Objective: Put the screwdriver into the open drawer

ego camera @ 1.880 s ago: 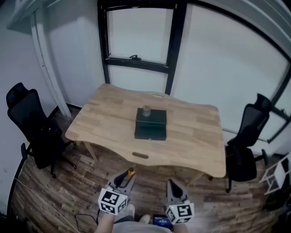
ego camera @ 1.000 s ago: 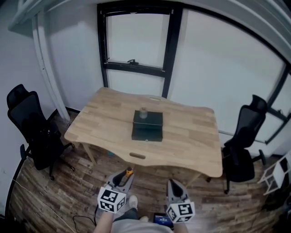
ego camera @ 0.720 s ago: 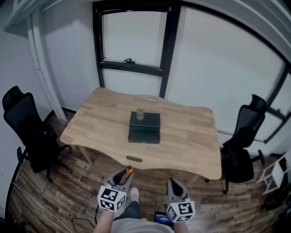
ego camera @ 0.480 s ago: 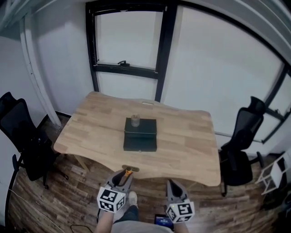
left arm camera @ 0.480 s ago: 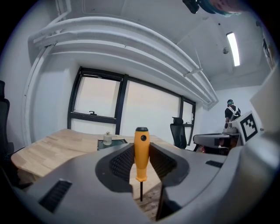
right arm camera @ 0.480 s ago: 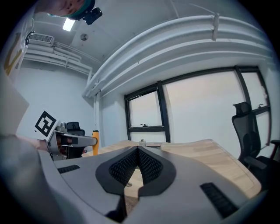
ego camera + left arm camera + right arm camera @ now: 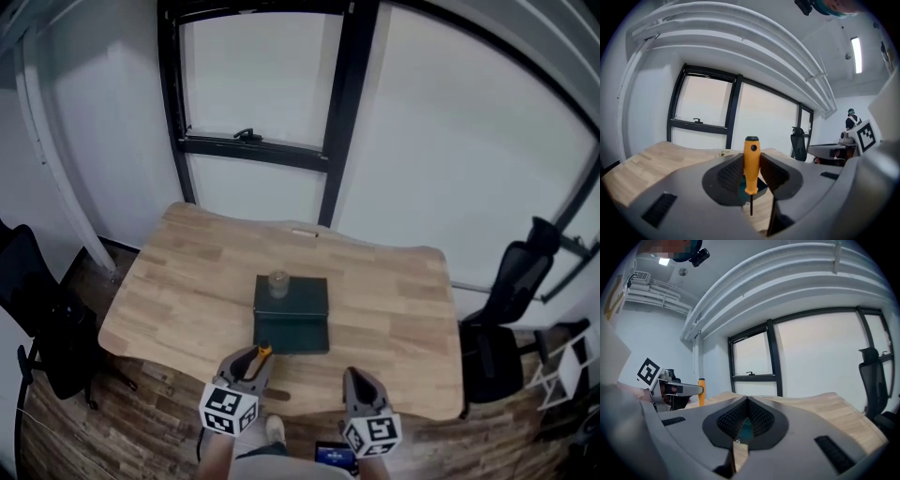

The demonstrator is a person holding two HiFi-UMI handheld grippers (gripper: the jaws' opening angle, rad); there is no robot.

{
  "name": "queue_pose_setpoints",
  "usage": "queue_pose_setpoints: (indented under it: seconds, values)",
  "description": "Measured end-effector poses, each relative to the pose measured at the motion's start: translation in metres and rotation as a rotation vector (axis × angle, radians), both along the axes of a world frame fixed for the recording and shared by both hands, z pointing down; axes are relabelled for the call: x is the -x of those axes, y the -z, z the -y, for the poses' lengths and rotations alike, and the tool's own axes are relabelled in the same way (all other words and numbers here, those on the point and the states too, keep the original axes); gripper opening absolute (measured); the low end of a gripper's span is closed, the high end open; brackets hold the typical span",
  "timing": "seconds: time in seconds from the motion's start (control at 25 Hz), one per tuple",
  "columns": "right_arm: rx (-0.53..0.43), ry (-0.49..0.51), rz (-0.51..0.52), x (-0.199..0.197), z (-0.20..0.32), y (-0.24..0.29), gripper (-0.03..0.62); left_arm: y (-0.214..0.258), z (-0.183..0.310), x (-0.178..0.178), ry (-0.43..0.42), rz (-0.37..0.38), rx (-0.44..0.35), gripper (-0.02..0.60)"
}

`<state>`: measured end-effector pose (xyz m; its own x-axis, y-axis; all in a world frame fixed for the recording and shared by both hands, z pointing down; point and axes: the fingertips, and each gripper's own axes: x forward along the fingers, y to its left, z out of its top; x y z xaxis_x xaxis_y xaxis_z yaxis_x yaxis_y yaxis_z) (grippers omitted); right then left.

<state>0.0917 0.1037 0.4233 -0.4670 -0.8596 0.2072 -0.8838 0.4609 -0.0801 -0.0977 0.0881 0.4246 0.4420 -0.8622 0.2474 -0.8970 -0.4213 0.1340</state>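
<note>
My left gripper [image 7: 251, 362] is shut on a screwdriver [image 7: 751, 163] with an orange handle, which stands upright between the pads with its thin shaft pointing down. My right gripper [image 7: 355, 382] holds nothing, and its jaws [image 7: 746, 420] sit together. Both hover over the near edge of the wooden table [image 7: 187, 291]. A dark green drawer box [image 7: 292, 314] sits mid-table just ahead of them, its drawer pulled toward me. A small jar [image 7: 278, 283] stands on top of the box. In the right gripper view the left gripper [image 7: 670, 390] shows at the left with the orange handle [image 7: 701, 391].
A black office chair [image 7: 511, 309] stands right of the table and another [image 7: 37, 328] to its left. A black-framed window [image 7: 253, 141] fills the wall behind. A small white rack [image 7: 567, 361] stands on the wooden floor at the far right.
Both grippers have moved forward toward the table and now reach over its near edge. The drawer box looks closer. The screwdriver stays in the left gripper.
</note>
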Motion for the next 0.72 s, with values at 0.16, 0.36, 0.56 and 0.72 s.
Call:
queue_pose_setpoints:
  seconds: [0.16,0.36,0.56,0.72]
  values:
    - [-0.005,-0.01,0.007,0.015,0.04,-0.002,-0.003,-0.002,0.039,0.015,-0.013,0.008,0.003,0.11]
    - [0.007,-0.037,0.007,0.021,0.065,-0.008,-0.003,-0.012,0.068,0.021,-0.038,0.012,0.026,0.11]
    - [0.032,-0.059,-0.006,0.019,0.071,-0.013,-0.003,-0.013,0.082,0.016,-0.062,0.004,0.029,0.11]
    - [0.036,-0.075,-0.009,0.012,0.076,-0.017,-0.003,-0.014,0.088,0.011,-0.078,0.0,0.031,0.11]
